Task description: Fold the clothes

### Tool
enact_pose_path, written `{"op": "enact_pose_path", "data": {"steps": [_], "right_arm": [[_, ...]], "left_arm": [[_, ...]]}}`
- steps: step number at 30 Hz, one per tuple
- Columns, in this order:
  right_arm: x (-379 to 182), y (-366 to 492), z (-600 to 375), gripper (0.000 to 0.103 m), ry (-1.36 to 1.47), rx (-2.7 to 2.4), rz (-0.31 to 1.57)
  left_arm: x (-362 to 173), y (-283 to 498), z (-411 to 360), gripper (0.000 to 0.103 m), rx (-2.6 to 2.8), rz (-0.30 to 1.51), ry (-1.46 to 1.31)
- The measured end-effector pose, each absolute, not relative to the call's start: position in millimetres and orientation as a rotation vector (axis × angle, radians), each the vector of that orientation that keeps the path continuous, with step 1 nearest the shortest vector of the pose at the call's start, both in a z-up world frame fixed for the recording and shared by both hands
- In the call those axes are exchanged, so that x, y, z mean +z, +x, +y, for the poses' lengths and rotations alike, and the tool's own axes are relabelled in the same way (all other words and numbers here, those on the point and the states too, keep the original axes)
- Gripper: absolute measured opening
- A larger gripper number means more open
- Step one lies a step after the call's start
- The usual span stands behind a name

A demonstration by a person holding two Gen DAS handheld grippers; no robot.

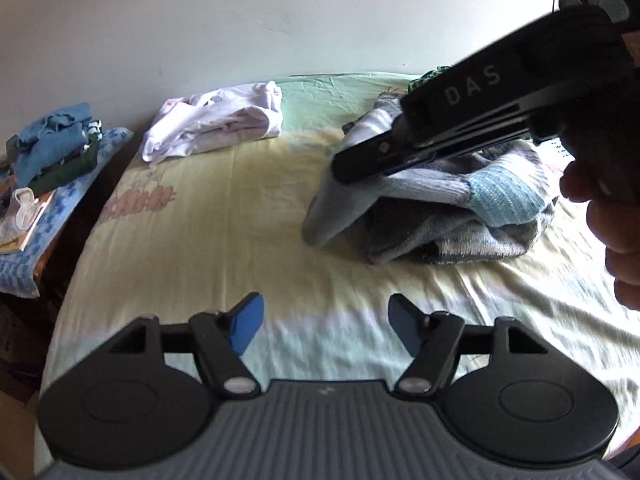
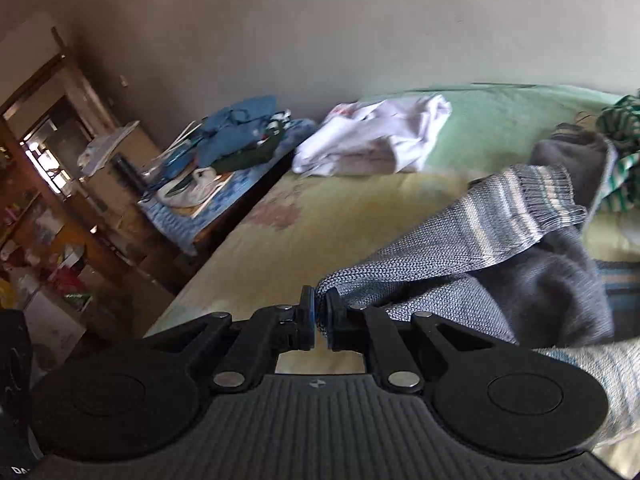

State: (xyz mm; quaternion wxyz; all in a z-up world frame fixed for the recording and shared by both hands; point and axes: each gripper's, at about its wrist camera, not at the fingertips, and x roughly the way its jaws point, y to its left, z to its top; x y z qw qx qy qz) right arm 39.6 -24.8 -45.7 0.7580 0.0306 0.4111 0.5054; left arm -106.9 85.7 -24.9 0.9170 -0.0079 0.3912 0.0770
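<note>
Right gripper (image 2: 319,314), body lettered "DAS", jaws clamped on grey knit sweater (image 2: 460,248) over bed (image 1: 224,216). Left gripper (image 1: 325,322) jaws apart, empty.

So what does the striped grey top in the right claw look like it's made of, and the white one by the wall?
Grey striped top: looks like knitted yarn, matte; visible stitch texture and a ribbed cuff. Whether wool or synthetic, I cannot tell.
White garment: looks like thin, smooth woven or jersey fabric, perhaps cotton; it lies in soft, fine creases.
</note>
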Motion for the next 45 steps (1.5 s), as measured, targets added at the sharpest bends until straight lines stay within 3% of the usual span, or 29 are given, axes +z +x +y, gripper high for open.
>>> {"op": "enact_pose_path", "data": {"steps": [2,6,8,11,13,14,17,20,23,24,25,26,27,28,29,37,41,45], "right_arm": [[-44.1,20.9,-8.8,0.006,0.052,1.168,0.910],[-45.6,-0.7,12.8,0.008,-0.034,1.232,0.933],[-44.9,3.9,6.7,0.017,-0.046,1.205,0.950],[-34.1,25.1,-40.6,0.041,0.033,1.041,0.887],[-33.9,43.2,-73.1,0.067,0.019,0.816,0.834],[-34.1,52.4,-89.2,0.070,0.009,0.700,0.806],[-59.7,93.5,-119.9,0.071,0.059,0.503,0.862],[-90.2,130.0,-136.2,0.070,0.173,0.410,0.961],[-115.3,145.8,-139.0,0.059,0.289,0.437,1.046],[-121.5,147.9,-139.6,0.047,0.322,0.456,1.063],[-122.4,146.3,-139.4,0.030,0.320,0.476,1.062],[-120.0,143.9,-139.4,0.027,0.308,0.488,1.049],[-115.4,140.4,-139.8,0.020,0.294,0.497,1.031],[-106.8,134.0,-141.9,0.013,0.278,0.510,1.003],[-99.3,127.7,-145.4,0.012,0.271,0.517,0.982],[-33.6,31.0,-196.1,0.008,0.286,0.553,0.873],[-24.1,-31.1,-200.9,0.000,0.311,0.564,0.910],[-23.7,-86.9,-165.4,0.000,0.271,0.630,0.932]], "left_arm": [[-25.4,-113.5,88.7,0.082,0.150,0.791,-0.013],[-30.0,-108.7,96.7,0.083,0.127,0.784,-0.033],[-33.6,-100.5,99.6,0.084,0.107,0.787,-0.047],[-35.7,-87.2,102.3,0.085,0.061,0.795,-0.101],[-33.6,-80.8,100.6,0.092,0.032,0.787,-0.148],[-34.6,-77.3,98.2,0.097,0.028,0.789,-0.153],[-43.2,-64.1,94.5,0.097,0.046,0.823,-0.175],[-53.3,-52.3,96.3,0.097,0.090,0.867,-0.210],[-63.4,-50.9,104.0,0.095,0.148,0.889,-0.279],[-67.4,-50.5,107.0,0.089,0.159,0.898,-0.310],[-71.7,-48.6,108.9,0.063,0.167,0.914,-0.327],[-74.9,-46.4,110.3,0.044,0.186,0.925,-0.335],[-73.5,-46.8,110.8,0.036,0.212,0.911,-0.335],[-71.6,-46.7,112.1,0.012,0.212,0.904,-0.347],[-69.8,-46.5,113.9,0.006,0.206,0.902,-0.357],[-36.8,-45.5,133.7,0.005,0.225,0.823,-0.200],[-13.6,-45.7,168.0,0.006,0.234,0.774,-0.162],[3.3,-45.9,205.9,0.007,0.260,0.735,-0.135]]}}
